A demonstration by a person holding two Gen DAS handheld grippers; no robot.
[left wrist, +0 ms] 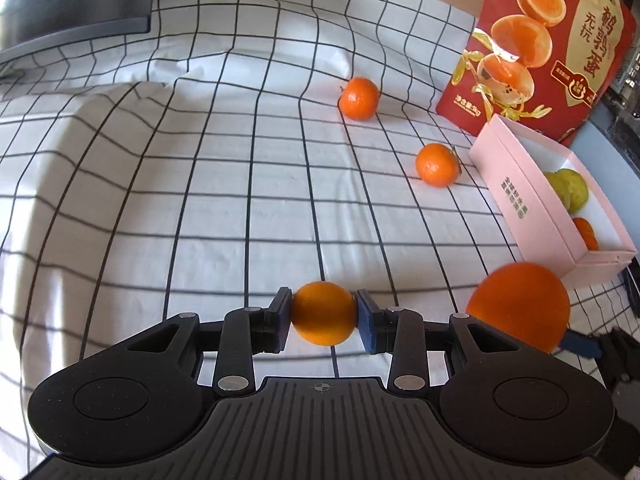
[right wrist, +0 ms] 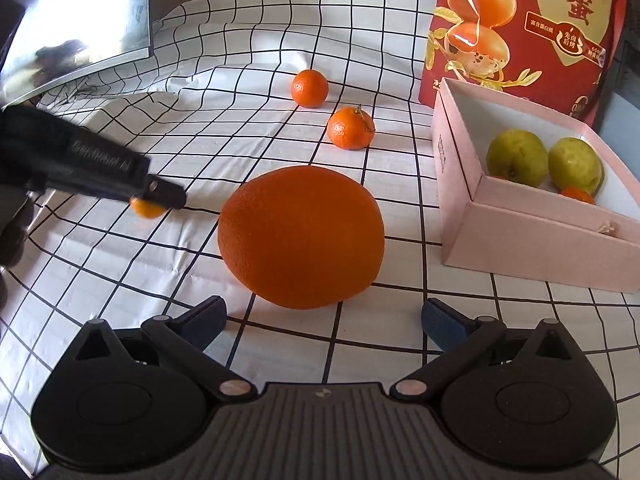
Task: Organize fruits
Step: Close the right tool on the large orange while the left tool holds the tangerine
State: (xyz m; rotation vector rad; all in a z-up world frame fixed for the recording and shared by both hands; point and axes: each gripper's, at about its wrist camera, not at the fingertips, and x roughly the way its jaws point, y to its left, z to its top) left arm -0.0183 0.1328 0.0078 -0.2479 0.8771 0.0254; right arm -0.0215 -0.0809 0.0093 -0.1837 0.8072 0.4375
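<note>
Two fruits were in play. A small tangerine (left wrist: 323, 313) sat clamped between the pads of the left gripper (left wrist: 324, 316), held just above the checked cloth (left wrist: 240, 200). A big orange (right wrist: 301, 237) lay on the cloth just ahead of the right gripper (right wrist: 324, 320), whose jaws stood wide apart and touched nothing. Two more tangerines (right wrist: 350, 128) (right wrist: 309, 88) lay further back, near the pink box (right wrist: 520, 240), which held two green pears (right wrist: 516, 158) and one tangerine. A red bag (right wrist: 520, 20) stood behind it. The step looked like carrying the tangerine to the box; next, the left gripper would need to swing right over the rim and let go.
</note>
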